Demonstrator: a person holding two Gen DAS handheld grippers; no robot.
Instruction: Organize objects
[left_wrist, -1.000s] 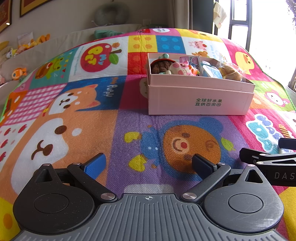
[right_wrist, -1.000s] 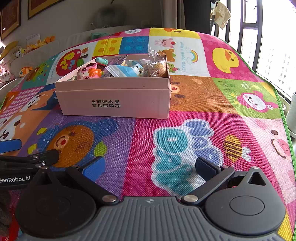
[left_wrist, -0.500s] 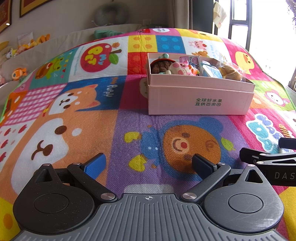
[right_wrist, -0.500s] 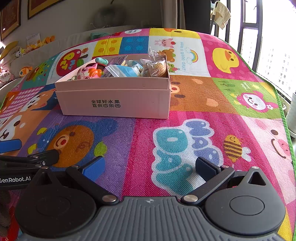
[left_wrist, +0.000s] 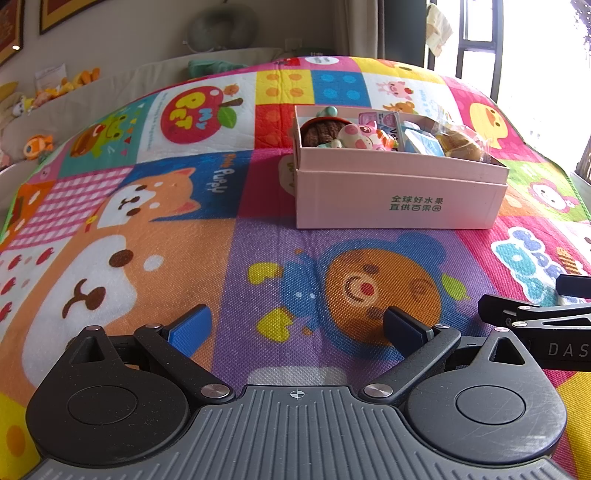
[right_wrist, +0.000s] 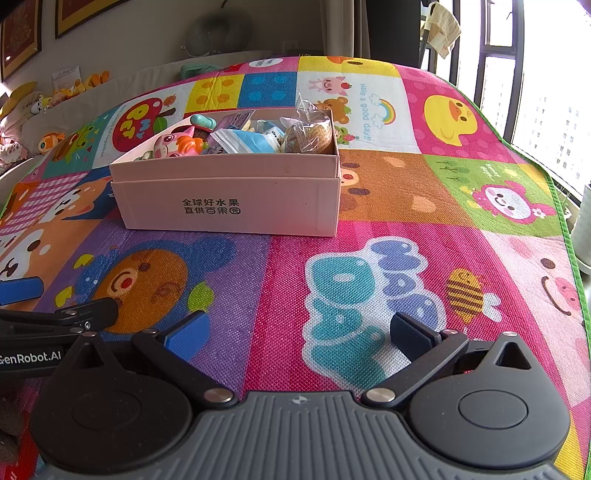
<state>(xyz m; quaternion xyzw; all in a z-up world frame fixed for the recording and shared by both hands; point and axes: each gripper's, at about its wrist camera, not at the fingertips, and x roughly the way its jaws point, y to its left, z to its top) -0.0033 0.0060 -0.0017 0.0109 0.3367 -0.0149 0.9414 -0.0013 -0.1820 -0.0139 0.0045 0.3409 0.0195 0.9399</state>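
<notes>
The pink box (left_wrist: 399, 195) full of toys sits on the play mat (left_wrist: 147, 236), well ahead of my fingers. A pink pig toy (left_wrist: 364, 136) and a wrapped bun (right_wrist: 308, 138) lie inside it. My left gripper (left_wrist: 297, 326) and right gripper (right_wrist: 299, 328) hang low over the mat, side by side, fingers wide apart, holding nothing.

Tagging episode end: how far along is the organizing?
Looks done: toys and packets sit inside the pink box; no loose items show on the mat. In hand: nothing; left gripper and right gripper are open and empty. Left: nothing visible.
</notes>
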